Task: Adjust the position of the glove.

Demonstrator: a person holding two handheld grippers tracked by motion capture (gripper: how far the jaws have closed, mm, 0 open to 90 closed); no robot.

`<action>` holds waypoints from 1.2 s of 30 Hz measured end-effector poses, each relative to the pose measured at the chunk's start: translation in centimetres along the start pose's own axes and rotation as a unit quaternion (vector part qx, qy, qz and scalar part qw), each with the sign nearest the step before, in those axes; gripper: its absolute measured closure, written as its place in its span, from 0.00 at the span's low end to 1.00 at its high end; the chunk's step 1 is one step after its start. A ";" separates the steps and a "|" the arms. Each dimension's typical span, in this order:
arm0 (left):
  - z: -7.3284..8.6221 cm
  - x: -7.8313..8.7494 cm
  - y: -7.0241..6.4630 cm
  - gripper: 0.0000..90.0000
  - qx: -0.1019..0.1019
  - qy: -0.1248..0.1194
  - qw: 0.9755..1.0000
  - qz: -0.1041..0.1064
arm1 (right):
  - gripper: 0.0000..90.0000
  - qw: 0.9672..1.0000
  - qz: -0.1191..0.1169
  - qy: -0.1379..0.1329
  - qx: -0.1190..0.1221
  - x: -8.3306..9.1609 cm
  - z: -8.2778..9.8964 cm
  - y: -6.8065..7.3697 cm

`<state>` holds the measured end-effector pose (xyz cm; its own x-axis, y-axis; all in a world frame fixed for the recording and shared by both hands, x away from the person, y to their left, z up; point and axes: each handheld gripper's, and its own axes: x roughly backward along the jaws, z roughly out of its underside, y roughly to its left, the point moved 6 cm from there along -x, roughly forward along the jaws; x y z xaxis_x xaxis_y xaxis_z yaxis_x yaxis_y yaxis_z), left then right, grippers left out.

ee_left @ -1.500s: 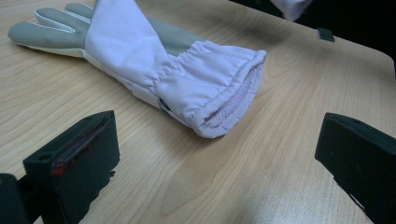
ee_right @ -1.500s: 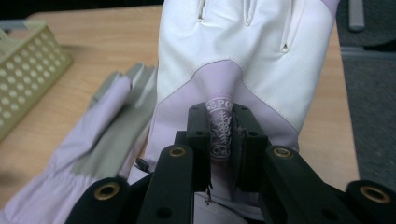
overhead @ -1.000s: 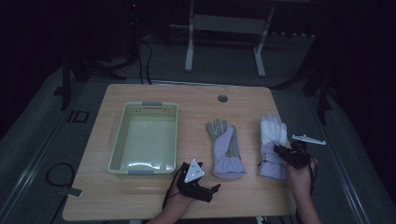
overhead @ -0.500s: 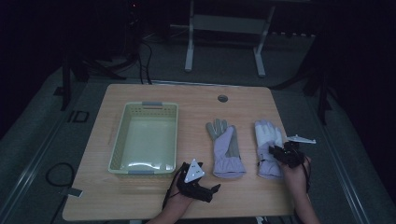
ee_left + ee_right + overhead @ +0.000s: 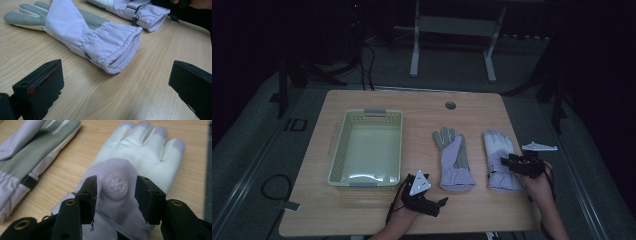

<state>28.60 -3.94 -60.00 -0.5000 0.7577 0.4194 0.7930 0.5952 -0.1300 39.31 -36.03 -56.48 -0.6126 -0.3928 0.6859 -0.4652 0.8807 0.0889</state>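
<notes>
Two winter gloves are lying flat on the worktop, and the basket to their left is sitting empty, so nothing appears to have gone into it yet.

The right hand-held gripper is hovering over the back of the right glove, near its round badge. Its jaws have just been opening, and they are now standing apart on either side of the badge with no fabric pinched between the pads. The glove is resting on the wood on its own, close to the left glove but not touching it as far as the dim high view lets me judge.

The left hand-held gripper is waiting near the front edge of the worktop, jaws spread wide and holding nothing (its camera is looking straight at the gathered cuff of the left glove, which is lying just ahead of the jaws and apart from them).

My reading is that the right glove is being let go beside its partner, so the pair is lined up. If the basket is the goal, both gloves are yet to be picked up and carried across.
</notes>
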 end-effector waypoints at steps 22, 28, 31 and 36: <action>0.0 0.0 0.0 0.00 0.002 -0.001 1.000 0.000 | 0.88 0.999 -0.018 0.030 -0.025 -0.8 0.8 -0.3; 0.0 0.0 0.0 0.00 0.000 -0.001 1.000 0.001 | 0.89 0.999 -0.015 0.004 -0.042 0.9 -0.4 -0.3; 0.0 0.0 0.0 0.00 0.000 -0.001 1.000 0.000 | 0.89 0.999 -0.015 -0.005 -0.043 2.0 -1.1 -0.1; 0.0 0.0 0.0 0.00 -0.002 0.000 1.000 -0.001 | 0.89 0.999 -0.012 -0.028 -0.042 3.9 -3.0 0.5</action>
<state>28.57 -3.92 -59.99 -0.5014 0.7564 0.4201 0.7936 0.5955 -0.1250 38.63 -36.34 -51.59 -0.6383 -0.4262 0.6410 -0.4265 0.8891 0.1664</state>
